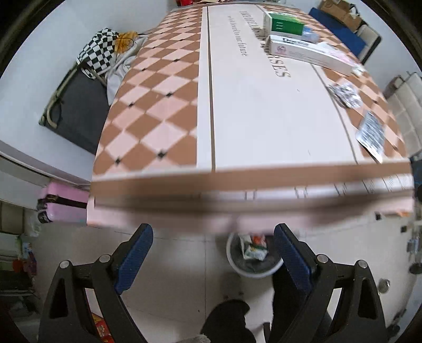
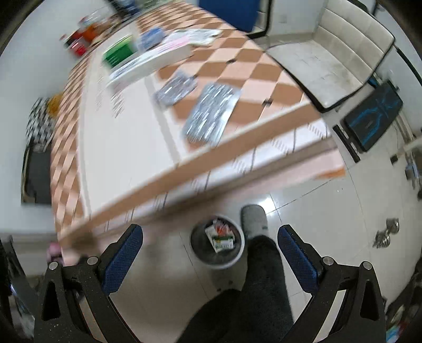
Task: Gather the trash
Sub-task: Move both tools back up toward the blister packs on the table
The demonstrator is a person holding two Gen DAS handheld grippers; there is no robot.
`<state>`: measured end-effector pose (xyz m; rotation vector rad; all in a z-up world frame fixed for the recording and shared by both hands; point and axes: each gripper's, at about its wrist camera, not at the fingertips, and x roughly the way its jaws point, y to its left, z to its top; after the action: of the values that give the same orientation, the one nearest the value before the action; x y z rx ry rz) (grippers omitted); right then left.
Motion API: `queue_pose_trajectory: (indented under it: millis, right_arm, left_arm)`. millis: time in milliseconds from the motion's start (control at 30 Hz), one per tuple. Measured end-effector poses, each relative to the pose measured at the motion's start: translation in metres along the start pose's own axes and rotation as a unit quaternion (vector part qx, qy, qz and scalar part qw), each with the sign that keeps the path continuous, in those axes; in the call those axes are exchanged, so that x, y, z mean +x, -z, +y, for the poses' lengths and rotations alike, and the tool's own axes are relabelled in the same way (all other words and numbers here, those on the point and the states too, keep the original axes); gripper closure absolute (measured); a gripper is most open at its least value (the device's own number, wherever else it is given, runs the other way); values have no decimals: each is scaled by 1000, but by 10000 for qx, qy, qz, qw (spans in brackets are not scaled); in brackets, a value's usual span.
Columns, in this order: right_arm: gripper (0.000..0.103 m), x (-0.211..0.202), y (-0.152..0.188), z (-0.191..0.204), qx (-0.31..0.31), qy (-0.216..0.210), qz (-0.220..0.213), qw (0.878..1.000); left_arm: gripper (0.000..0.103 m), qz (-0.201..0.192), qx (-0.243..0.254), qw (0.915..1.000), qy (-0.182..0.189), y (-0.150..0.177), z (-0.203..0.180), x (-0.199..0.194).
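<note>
The left gripper gapes wide with nothing between its blue pads, and the right gripper stands equally wide and empty. Just beyond both, at 12 o'clock on the tiled floor, sits the round bin holding crumpled wrappers, beside a person's dark-trousered leg. Higher up, the checkered table carries foil blister packs at 1 o'clock and white and green boxes beyond
</note>
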<state>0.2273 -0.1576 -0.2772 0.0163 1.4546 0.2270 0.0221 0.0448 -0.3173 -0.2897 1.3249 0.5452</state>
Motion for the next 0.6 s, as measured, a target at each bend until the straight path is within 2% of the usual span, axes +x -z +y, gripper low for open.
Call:
queue_pose_trajectory:
  millis: [100,267,300,333,400,433,533,600]
  right_arm:
    - [0,37,-52,0,249,136,98,9995]
    - [7,98,-105,10,324,371,389,9980]
    - [8,105,-111,15,262,408,417,9980]
    - [18,114,-116,21,120,478,486,9976]
    - [25,116,-118,42,-402,810,306,9954]
    - [31,117,-116,48,-619,954,281,9931]
    - [35,115,-112,55,-1178,827,191,9894]
    - [42,108,-114,49,-1361,642,154,9885]
  left_arm:
    - [9,66,-6,9996,-285,-30,-13,22]
    - [9,387,-68,9963,-765,-65,-29,54]
    - [9,478,-77,9954,-831,-72,-31,59]
    - [9,537,-69,9946,-890,-76,-34,63]
    - [9,649,-41,9925,-1032,-80,-38,69]
    - [9,689,-35,9917,-1081,-82,-40,71]
    - [9,792,-53,9905,-1119,-88,-46,73]
    - [9,787,14,9906,-1121,-92,-51,71]
